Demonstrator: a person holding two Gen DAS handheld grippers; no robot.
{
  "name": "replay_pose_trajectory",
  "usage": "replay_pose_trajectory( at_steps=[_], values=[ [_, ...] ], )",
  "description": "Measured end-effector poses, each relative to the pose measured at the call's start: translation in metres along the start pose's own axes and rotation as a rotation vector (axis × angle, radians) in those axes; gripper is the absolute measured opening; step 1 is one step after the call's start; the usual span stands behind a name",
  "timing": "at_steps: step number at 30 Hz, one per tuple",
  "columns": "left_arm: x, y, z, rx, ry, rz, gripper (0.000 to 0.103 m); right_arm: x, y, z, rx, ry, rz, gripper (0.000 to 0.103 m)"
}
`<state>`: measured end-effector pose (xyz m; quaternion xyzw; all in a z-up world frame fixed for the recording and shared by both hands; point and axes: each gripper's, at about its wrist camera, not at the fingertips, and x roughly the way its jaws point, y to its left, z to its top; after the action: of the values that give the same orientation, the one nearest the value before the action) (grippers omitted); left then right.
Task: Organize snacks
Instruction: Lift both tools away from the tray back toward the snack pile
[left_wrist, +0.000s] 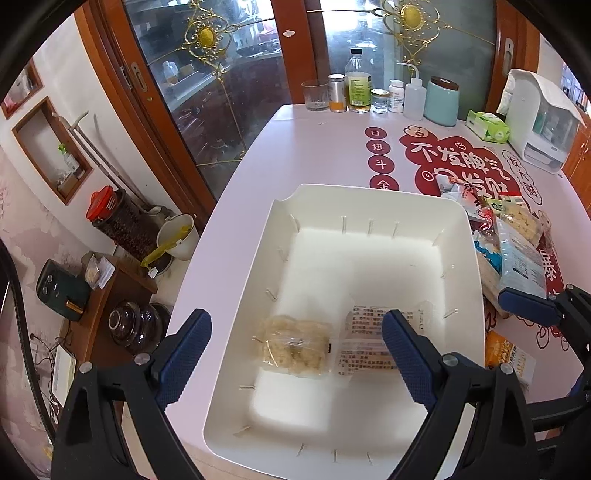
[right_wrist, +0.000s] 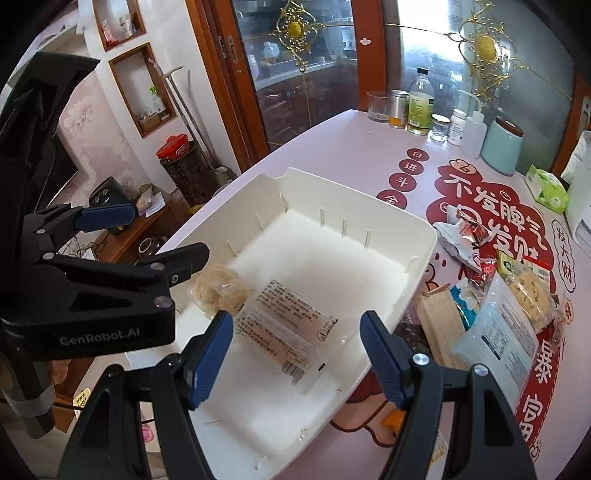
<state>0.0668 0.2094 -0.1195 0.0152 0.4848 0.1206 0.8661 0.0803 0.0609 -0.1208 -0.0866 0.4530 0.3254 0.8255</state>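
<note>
A white plastic bin (left_wrist: 369, 201) (right_wrist: 417, 266) sits on the pink table. Inside it lie a clear-wrapped crumbly cake (left_wrist: 291, 343) (right_wrist: 218, 288) and a clear snack packet with printed text (left_wrist: 364, 343) (right_wrist: 288, 328). My left gripper (left_wrist: 297, 354) is open and empty, hovering over the bin's near part above both packets. My right gripper (right_wrist: 297, 358) is open and empty, above the text packet; its finger (left_wrist: 528, 304) shows at the right of the left wrist view. A pile of snack packets (left_wrist: 509, 240) (right_wrist: 495, 302) lies right of the bin.
Bottles, a glass and a teal canister (left_wrist: 441, 101) (right_wrist: 504, 146) line the table's far edge. A tissue pack (left_wrist: 487, 125) and a white appliance (left_wrist: 543, 122) stand at the far right. An orange packet (left_wrist: 508, 356) lies near the bin's right side. The table's left edge drops to low furniture.
</note>
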Motion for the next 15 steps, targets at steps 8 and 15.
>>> replay_pose_trajectory(
  at_steps=[8, 15],
  values=[
    [-0.010, -0.017, 0.000, 0.028, -0.013, -0.005, 0.093, -0.011, -0.009, -0.009, 0.031, -0.012, -0.004, 0.072],
    [-0.024, -0.036, 0.002, 0.052, -0.034, -0.022, 0.093, -0.027, -0.022, -0.016, 0.059, -0.036, -0.021, 0.072]
  ],
)
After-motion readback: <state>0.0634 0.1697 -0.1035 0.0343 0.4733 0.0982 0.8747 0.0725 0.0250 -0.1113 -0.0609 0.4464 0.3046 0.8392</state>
